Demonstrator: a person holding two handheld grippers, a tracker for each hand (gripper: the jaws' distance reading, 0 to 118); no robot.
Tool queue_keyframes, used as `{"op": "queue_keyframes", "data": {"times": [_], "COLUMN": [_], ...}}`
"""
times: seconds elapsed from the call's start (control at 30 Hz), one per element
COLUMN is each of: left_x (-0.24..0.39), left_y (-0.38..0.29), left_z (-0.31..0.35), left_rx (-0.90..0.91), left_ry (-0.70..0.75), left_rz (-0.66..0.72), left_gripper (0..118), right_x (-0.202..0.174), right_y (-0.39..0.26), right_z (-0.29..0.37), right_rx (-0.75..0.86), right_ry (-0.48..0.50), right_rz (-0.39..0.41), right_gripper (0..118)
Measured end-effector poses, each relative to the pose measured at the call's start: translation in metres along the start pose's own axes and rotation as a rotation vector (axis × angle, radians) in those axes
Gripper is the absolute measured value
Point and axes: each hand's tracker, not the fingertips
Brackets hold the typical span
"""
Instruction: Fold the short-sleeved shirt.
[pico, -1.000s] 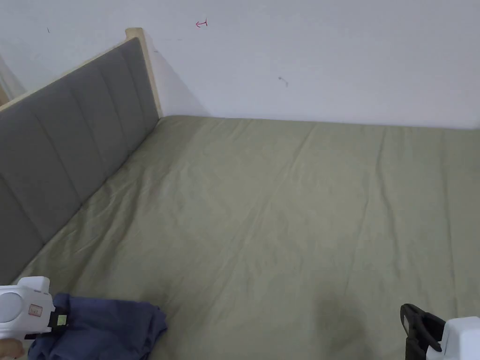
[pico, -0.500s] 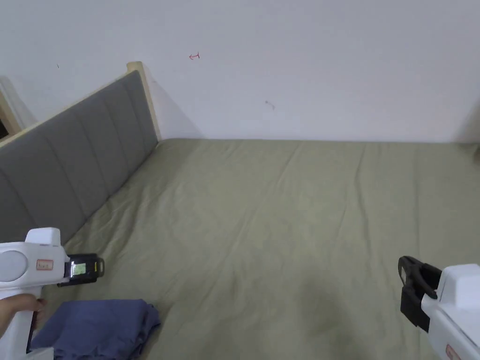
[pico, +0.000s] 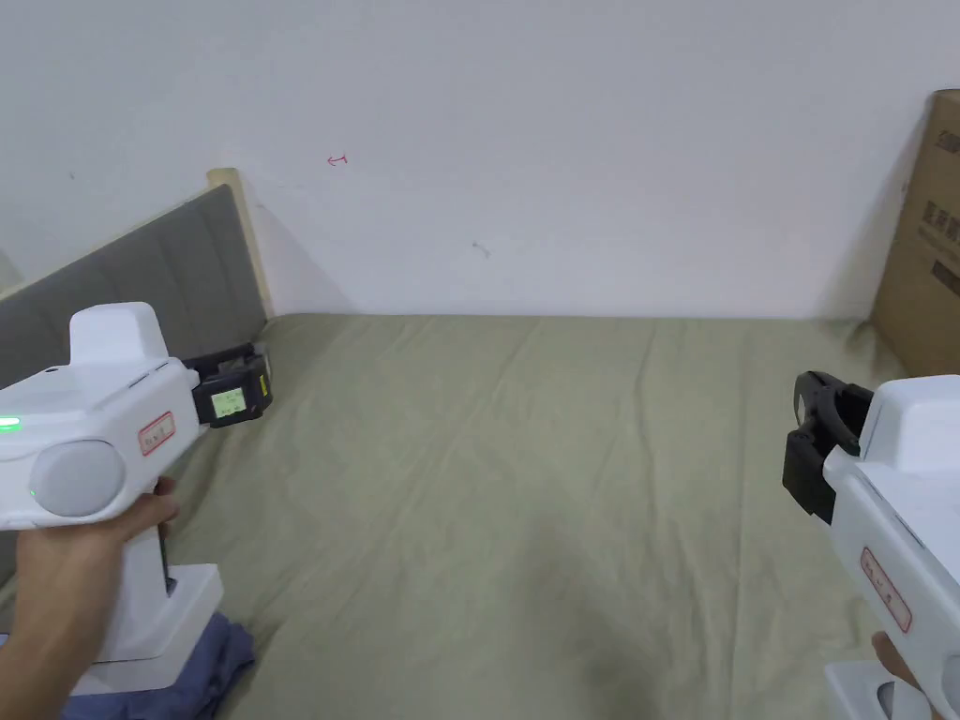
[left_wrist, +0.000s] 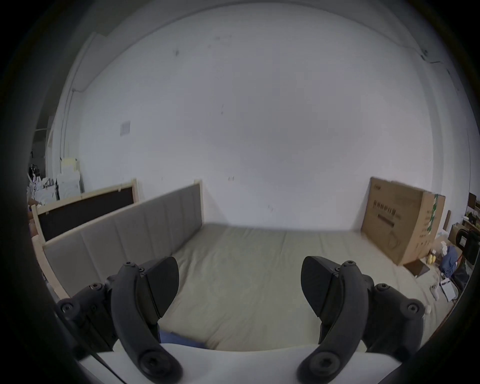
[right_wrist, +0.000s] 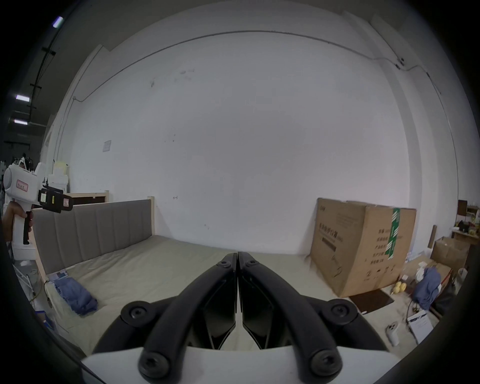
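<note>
Looks done, or nearly: blue shirt (right_wrist: 75, 295) sits bundled at bed (pico: 525, 450) edge, lower left of right gripper view. Left gripper (left_wrist: 240, 285) fingers wide apart, empty; right gripper (right_wrist: 237, 259) fingers closed, holding nothing. Both raised above bed.

Most of the blue shirt (pico: 211, 670) was hidden beneath the left gripper (pico: 246, 394); the right gripper (pico: 814, 441) was cut off behind its jaws.

Dim, soft light; fisheye edges vignetted
</note>
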Motion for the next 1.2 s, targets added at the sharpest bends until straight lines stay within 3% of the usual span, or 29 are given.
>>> {"op": "queue_keyframes", "data": {"times": [0.23,0.33,0.4,0.43,0.47,1.2], "left_x": [0.069,0.085,0.094,0.102,0.106,0.12], "left_y": [-0.019,-0.039,-0.051,-0.054,-0.059,-0.081], "left_z": [0.025,0.023,0.026,0.029,0.029,0.036], "left_rx": [0.17,0.197,0.214,0.217,0.219,0.184], "left_ry": [-0.069,-0.098,-0.149,-0.146,-0.149,-0.212], "left_rz": [0.022,0.022,0.009,0.007,0.003,-0.036], "left_gripper": [91,63,19,5,1,0], "right_x": [0.018,0.023,0.025,0.025,0.026,0.021], "right_y": [-0.002,-0.006,-0.01,-0.011,-0.013,-0.014], "right_z": [0.015,0.02,0.022,0.023,0.024,0.033], "right_rx": [0.034,0.039,0.038,0.04,0.041,0.042], "right_ry": [-0.062,-0.083,-0.095,-0.1,-0.108,-0.116], "right_rz": [0.009,-0.006,-0.015,-0.019,-0.024,-0.033], "right_gripper": [0,0,0,0,0,0]}}
